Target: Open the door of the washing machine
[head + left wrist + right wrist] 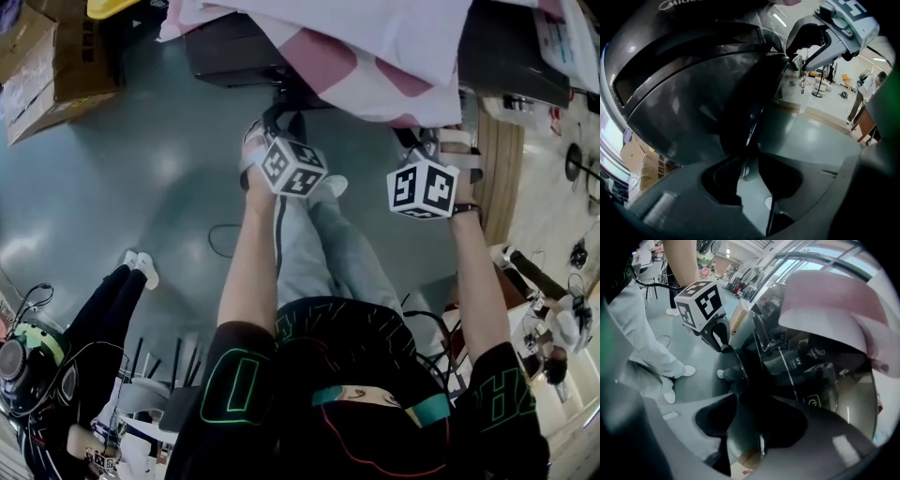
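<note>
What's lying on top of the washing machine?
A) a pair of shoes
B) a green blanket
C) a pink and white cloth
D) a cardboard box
C: a pink and white cloth is draped over the top of the dark washing machine.
</note>
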